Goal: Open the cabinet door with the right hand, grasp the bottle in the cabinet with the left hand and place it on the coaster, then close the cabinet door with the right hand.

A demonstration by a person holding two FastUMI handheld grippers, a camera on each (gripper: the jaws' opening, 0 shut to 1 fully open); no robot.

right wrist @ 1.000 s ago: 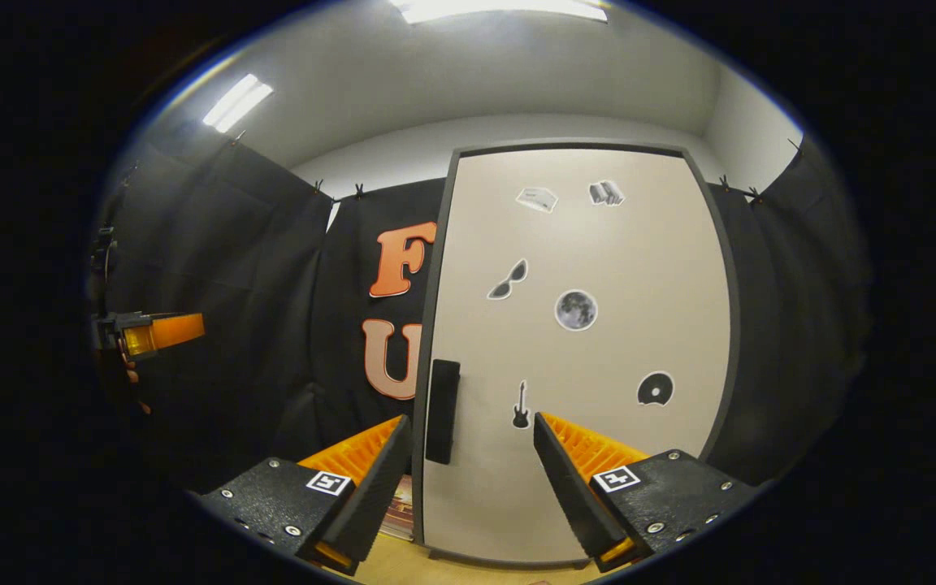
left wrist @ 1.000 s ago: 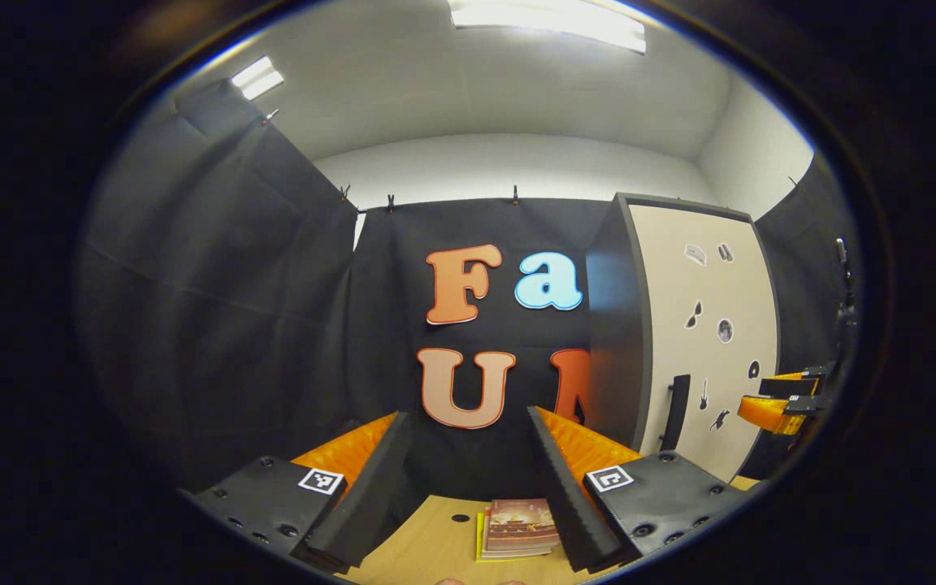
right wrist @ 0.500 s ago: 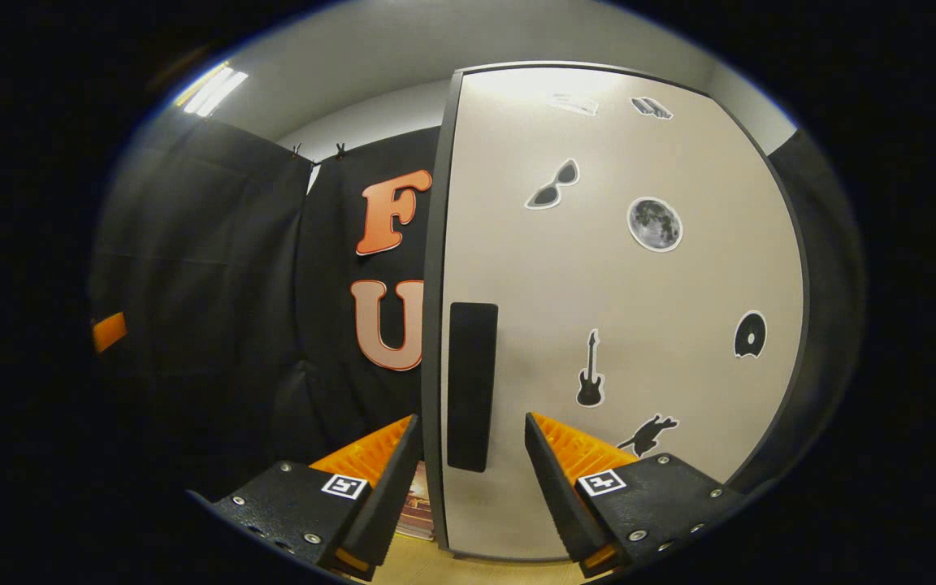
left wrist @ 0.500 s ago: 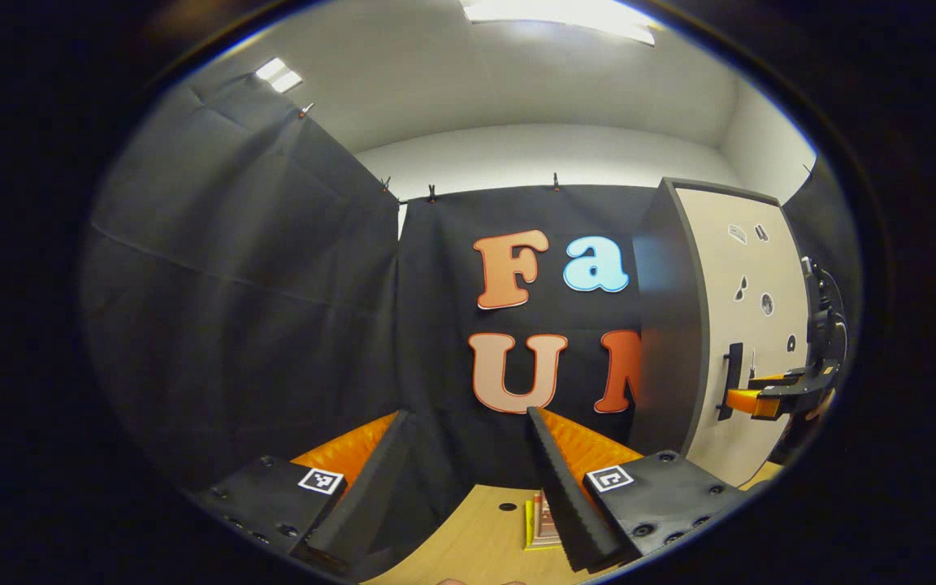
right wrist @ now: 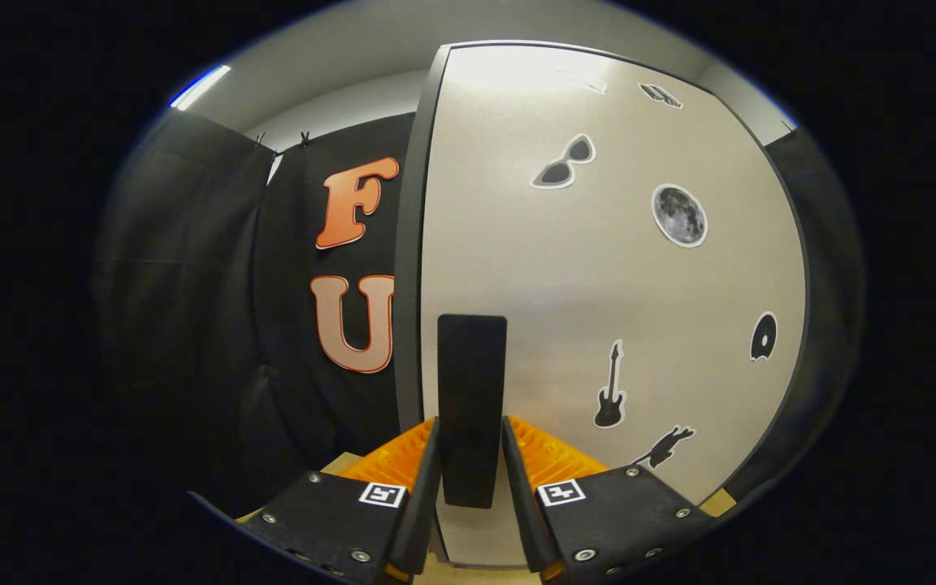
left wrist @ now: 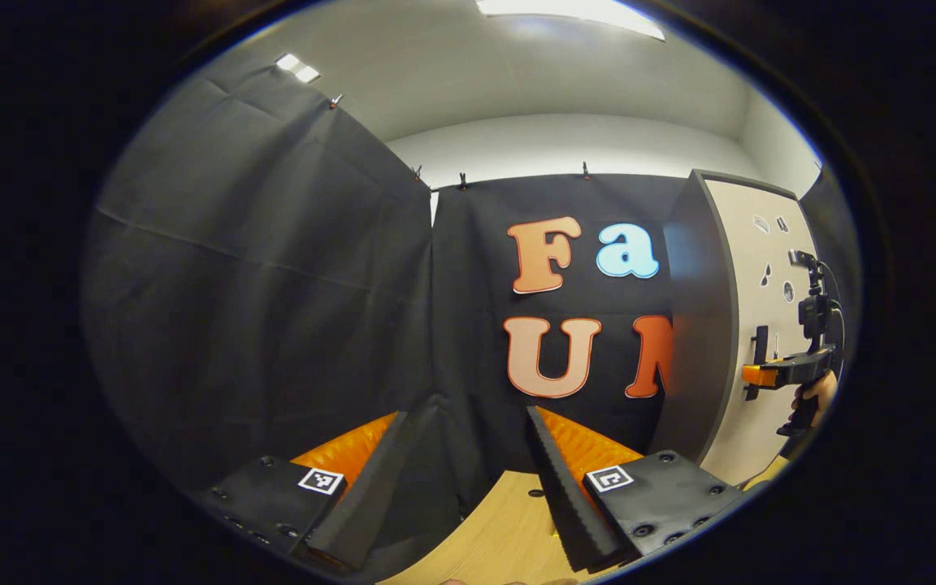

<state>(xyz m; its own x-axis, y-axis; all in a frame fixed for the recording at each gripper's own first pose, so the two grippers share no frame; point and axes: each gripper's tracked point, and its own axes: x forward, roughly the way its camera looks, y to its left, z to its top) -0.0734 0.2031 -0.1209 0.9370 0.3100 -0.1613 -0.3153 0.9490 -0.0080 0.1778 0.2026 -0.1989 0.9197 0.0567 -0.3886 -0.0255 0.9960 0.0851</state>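
Barely begun: right gripper (right wrist: 468, 487) fingers pinch the black bar handle (right wrist: 471, 406); beige cabinet door (right wrist: 598, 268) shut.
Left gripper (left wrist: 468, 487) fingers spread, empty, above the wooden worktop (left wrist: 500, 528).

Right tongs (right wrist: 470, 479) nearly closed, left tongs (left wrist: 468, 479) spread wide, level

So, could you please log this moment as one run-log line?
phase: door opening | right gripper: shut on door handle | cabinet door: closed | left gripper: open, holding nothing, over table
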